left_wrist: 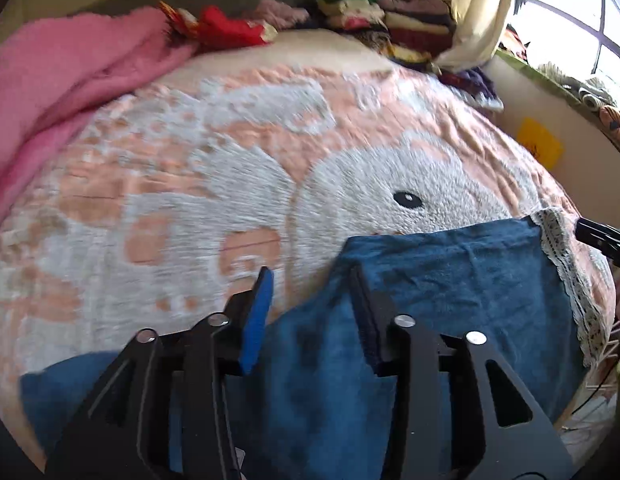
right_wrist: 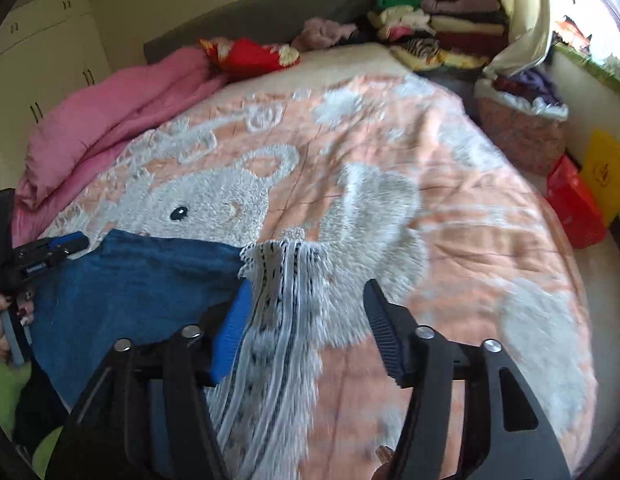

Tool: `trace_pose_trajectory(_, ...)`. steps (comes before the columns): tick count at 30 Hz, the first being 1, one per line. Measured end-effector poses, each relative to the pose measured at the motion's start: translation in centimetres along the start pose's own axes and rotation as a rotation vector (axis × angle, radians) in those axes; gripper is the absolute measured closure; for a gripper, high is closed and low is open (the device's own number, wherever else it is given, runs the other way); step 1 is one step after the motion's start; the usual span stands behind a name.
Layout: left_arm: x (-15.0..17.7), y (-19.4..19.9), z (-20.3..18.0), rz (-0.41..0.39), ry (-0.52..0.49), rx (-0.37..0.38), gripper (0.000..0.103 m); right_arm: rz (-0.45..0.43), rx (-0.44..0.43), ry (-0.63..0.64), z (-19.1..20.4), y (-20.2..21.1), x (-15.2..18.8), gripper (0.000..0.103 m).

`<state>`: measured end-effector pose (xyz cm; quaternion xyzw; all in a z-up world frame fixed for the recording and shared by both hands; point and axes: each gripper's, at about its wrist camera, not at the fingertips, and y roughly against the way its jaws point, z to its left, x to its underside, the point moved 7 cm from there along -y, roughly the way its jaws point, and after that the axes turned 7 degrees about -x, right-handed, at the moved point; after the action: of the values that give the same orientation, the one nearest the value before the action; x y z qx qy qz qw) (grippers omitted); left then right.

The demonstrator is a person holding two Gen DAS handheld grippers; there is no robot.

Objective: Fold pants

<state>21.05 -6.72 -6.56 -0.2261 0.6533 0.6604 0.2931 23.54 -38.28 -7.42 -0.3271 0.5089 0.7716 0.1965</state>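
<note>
Blue pants (left_wrist: 449, 280) with a white lace hem (left_wrist: 565, 264) lie flat on the near part of the bed. My left gripper (left_wrist: 310, 280) hovers over their left edge, jaws apart, pressing on nothing. In the right wrist view the pants (right_wrist: 130, 288) lie at lower left, and their lace hem (right_wrist: 278, 280) runs down between the fingers of my right gripper (right_wrist: 310, 286). It is open, with its pads clear of the lace. The left gripper (right_wrist: 42, 256) shows at the left edge, held by a hand (right_wrist: 0, 320). The right gripper's tip (left_wrist: 601, 240) shows at the far right.
A peach bedspread (right_wrist: 389, 160) with a white bear covers the bed. A pink quilt (right_wrist: 110, 120) lies bunched on the left, a red pillow (right_wrist: 250, 54) at the head. Folded clothes (right_wrist: 449, 28) are stacked at the back right. A laundry basket (right_wrist: 521, 128) and a red bag (right_wrist: 573, 208) stand beside the bed.
</note>
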Motion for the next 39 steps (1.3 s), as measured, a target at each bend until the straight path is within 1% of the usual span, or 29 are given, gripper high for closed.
trace_pose_trajectory(1, 0.6, 1.3, 0.7, -0.012, -0.001, -0.024, 0.061, -0.012, 0.002, 0.011, 0.5, 1.0, 0.5, 0.044)
trace_pose_trajectory(2, 1.0, 2.1, 1.2, -0.009, 0.004, -0.039, 0.059, -0.020, 0.003, 0.024, 1.1, 1.8, 1.0, 0.042)
trace_pose_trajectory(4, 2.9, 4.0, 1.7, -0.005, 0.012, -0.023, 0.050, -0.022, 0.001, 0.056, 2.6, 2.9, 2.1, 0.042)
trace_pose_trajectory(5, 3.7, 4.5, 1.9, -0.005, 0.013, -0.024, 0.049, -0.021, 0.002, 0.071, 3.3, 3.1, 2.6, 0.041)
trace_pose_trajectory(6, 4.2, 4.7, 2.0, 0.002, 0.011, -0.029, 0.046, -0.015, 0.001, 0.098, 4.5, 3.3, 3.4, 0.038)
trace_pose_trajectory(8, 5.5, 4.5, 2.4, 0.042, 0.011, -0.045, 0.045, 0.000, 0.008, 0.131, 6.2, 2.9, 4.3, 0.037)
trace_pose_trajectory(9, 5.6, 4.1, 2.5, 0.055, 0.013, -0.052, 0.042, 0.010, -0.006, 0.154, 7.4, 2.5, 4.7, 0.036)
trace_pose_trajectory(10, 5.9, 3.3, 2.9, 0.092, 0.016, -0.075, 0.038, 0.020, -0.025, 0.173, 8.4, 1.9, 4.9, 0.036)
trace_pose_trajectory(11, 6.2, 2.4, 3.4, 0.128, 0.023, -0.113, 0.038, 0.035, -0.042, 0.191, 9.5, 1.1, 5.1, 0.036)
trace_pose_trajectory(13, 6.9, 1.2, 4.2, 0.168, 0.034, -0.163, 0.036, 0.068, -0.052, 0.207, 10.5, -0.4, 5.3, 0.036)
trace_pose_trajectory(14, 7.2, 0.7, 4.6, 0.175, 0.041, -0.170, 0.034, 0.074, -0.048, 0.214, 10.6, -0.9, 5.4, 0.036)
trace_pose_trajectory(15, 7.5, 0.6, 5.0, 0.170, 0.048, -0.169, 0.031, 0.093, -0.013, 0.226, 10.3, -1.9, 5.5, 0.036)
trace_pose_trajectory(16, 7.7, 0.6, 5.4, 0.165, 0.058, -0.163, 0.031, 0.120, 0.038, 0.232, 9.7, -2.6, 5.8, 0.036)
trace_pose_trajectory(17, 7.8, 0.7, 5.7, 0.165, 0.069, -0.151, 0.031, 0.160, 0.109, 0.226, 8.5, -3.3, 6.4, 0.036)
trace_pose_trajectory(18, 7.9, 0.7, 5.8, 0.164, 0.076, -0.141, 0.031, 0.175, 0.125, 0.210, 7.6, -3.5, 6.7, 0.037)
trace_pose_trajectory(20, 7.9, 0.7, 6.1, 0.157, 0.085, -0.124, 0.031, 0.165, 0.085, 0.157, 6.6, -3.2, 7.0, 0.037)
trace_pose_trajectory(21, 8.0, 0.6, 6.1, 0.156, 0.083, -0.123, 0.031, 0.162, 0.080, 0.141, 6.3, -2.8, 7.2, 0.037)
trace_pose_trajectory(24, 8.0, 0.5, 6.0, 0.149, 0.086, -0.115, 0.030, 0.158, 0.107, 0.149, 5.8, -2.4, 7.7, 0.037)
trace_pose_trajectory(27, 7.8, 1.0, 6.0, 0.137, 0.099, -0.101, 0.030, 0.151, 0.100, 0.137, 5.8, -2.3, 7.7, 0.036)
trace_pose_trajectory(28, 7.7, 1.6, 6.1, 0.134, 0.109, -0.101, 0.028, 0.149, 0.100, 0.138, 6.0, -2.0, 7.6, 0.036)
trace_pose_trajectory(29, 7.5, 2.3, 6.1, 0.126, 0.118, -0.101, 0.023, 0.140, 0.094, 0.134, 6.3, -1.5, 7.4, 0.035)
trace_pose_trajectory(30, 7.3, 3.0, 6.1, 0.112, 0.120, -0.095, 0.015, 0.132, 0.088, 0.130, 6.3, -0.8, 7.4, 0.033)
trace_pose_trajectory(32, 6.9, 4.5, 6.0, 0.081, 0.110, -0.081, 0.015, 0.109, 0.071, 0.117, 6.5, 0.6, 7.4, 0.031)
trace_pose_trajectory(34, 6.8, 5.8, 6.1, 0.058, 0.104, -0.084, 0.015, 0.083, 0.074, 0.101, 6.3, 2.6, 7.4, 0.031)
trace_pose_trajectory(39, 7.3, 7.4, 5.8, 0.052, 0.098, -0.071, 0.015, 0.035, 0.096, 0.088, 5.9, 6.1, 7.5, 0.031)
